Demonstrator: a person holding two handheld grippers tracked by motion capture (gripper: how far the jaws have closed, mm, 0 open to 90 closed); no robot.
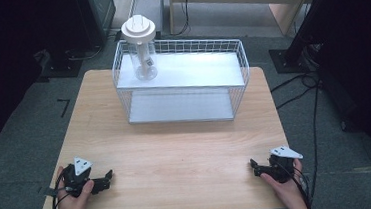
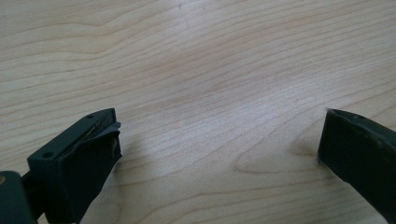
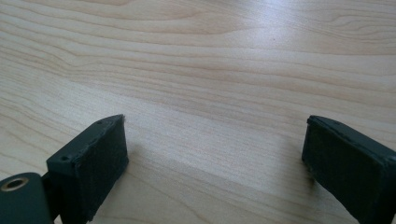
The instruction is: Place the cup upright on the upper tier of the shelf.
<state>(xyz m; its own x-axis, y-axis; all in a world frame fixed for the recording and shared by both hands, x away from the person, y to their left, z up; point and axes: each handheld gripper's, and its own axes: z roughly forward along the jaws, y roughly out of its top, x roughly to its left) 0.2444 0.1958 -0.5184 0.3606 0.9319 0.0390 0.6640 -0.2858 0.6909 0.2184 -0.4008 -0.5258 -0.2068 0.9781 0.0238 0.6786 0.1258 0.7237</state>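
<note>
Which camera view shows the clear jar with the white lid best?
The high view. There the jar stands upright at the left end of the wire basket, lid on. Both gripper views look down at bare table wood between open jaws, away from the jar.

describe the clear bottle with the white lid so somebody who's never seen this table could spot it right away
Start at the white wire rack standing at the far edge of the wooden table. On its upper shelf, in the left corner, stands the clear bottle, upright. It is the one thing on the rack, and its broad round white lid rises above the wire rim.
</note>
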